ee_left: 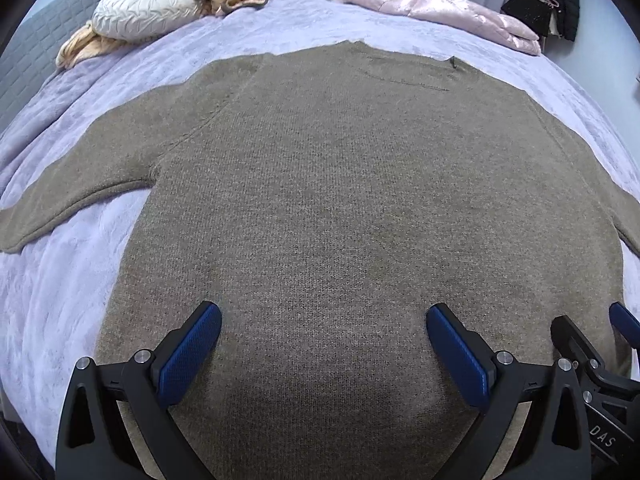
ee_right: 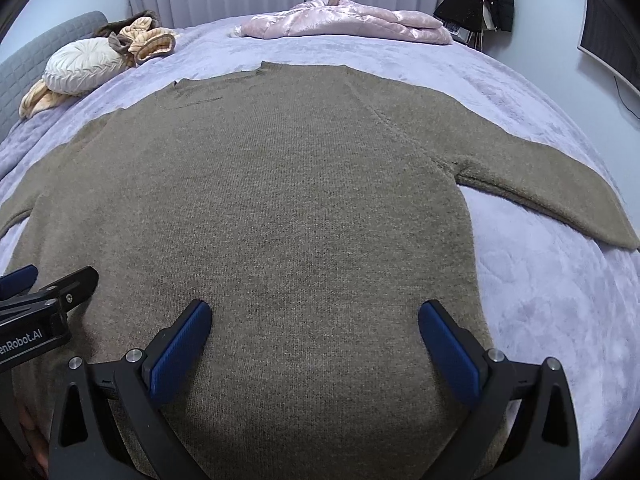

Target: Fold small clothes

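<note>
Taupe knitted long-sleeved sweater (ee_left: 340,208), flat beneath left gripper (ee_left: 323,334) and right gripper (ee_right: 315,330), jaws spread, empty: pinch hem corners evenly.

Both wrist fisheyes sit low and close over the hem end of the flat olive-brown knit sweater (ee_left: 340,200), facing along it toward its collar and the far side of the lavender plush-covered bed (ee_left: 60,300). Left wrist view: looks forward between the blue-padded fingers of the left hand-held gripper (ee_left: 324,344); the right hand-held gripper (ee_left: 624,320) enters at the right edge. Right wrist view: same heading, offset to the right; the left unit enters at its left edge. Shared field: sweater body, round cream pleated cushion (ee_right: 80,66), pink satin quilted jacket (ee_right: 348,22), grey padded headboard (ee_left: 36,40).
</note>
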